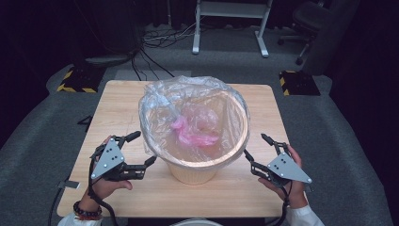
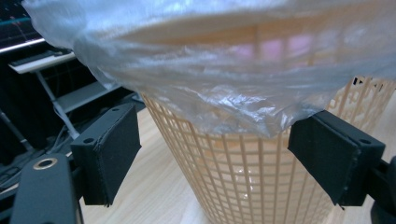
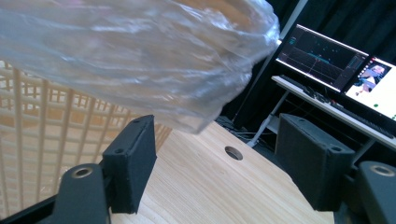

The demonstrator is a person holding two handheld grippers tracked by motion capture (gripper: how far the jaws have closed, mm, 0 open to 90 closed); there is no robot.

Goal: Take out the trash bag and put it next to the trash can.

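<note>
One lined basket (image 1: pixel 197 160) — pink bag (image 1: pixel 195 132) inside

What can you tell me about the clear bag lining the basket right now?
The clear bag is thin, crinkled, glossy plastic, lining the tan lattice basket that stands upright mid-table. Its mouth is open and folded out over the rim, hanging loosely down the outer wall in wrinkled folds. Something crumpled and pink lies inside at the bottom. The left gripper and right gripper sit open at either side of the basket, near the overhang; neither is gripping the bag.
</note>
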